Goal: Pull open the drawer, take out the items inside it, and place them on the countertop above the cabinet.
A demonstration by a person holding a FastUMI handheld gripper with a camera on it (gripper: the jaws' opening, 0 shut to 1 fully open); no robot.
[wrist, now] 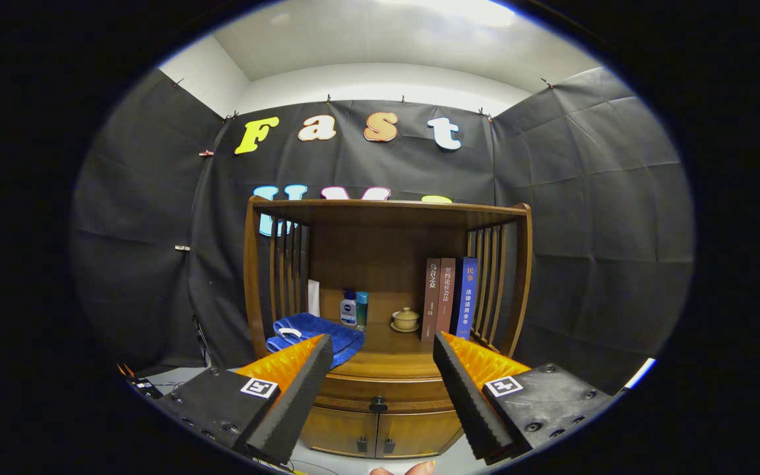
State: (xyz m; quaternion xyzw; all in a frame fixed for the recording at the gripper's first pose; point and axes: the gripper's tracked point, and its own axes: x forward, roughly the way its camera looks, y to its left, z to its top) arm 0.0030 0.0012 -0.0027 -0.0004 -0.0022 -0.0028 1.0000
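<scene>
- We see the gripper held wide, its 2 fingers spread well apart with nothing between them but the cabinet beyond.
- Just beyond the left finger we find a folded blue towel lying on the countertop, its near edge hidden behind that fingertip.
- Behind the towel we make out a white card leaning at the back of the shelf, beside the left slatted side.
- To the right of the towel we count 2 small bottles standing upright and touching each other.
- Further right we see a small lidded cup on a saucer, apart from the bottles.
- Next we count 3 books standing upright against the right slatted side.
- Below the countertop, between the fingers, we see the drawer closed, with a dark knob at the middle of its front.
- Under the drawer we see 2 cabinet doors, both closed.
- Nearest us, below the fingers, the tips of a person's fingers show.
</scene>
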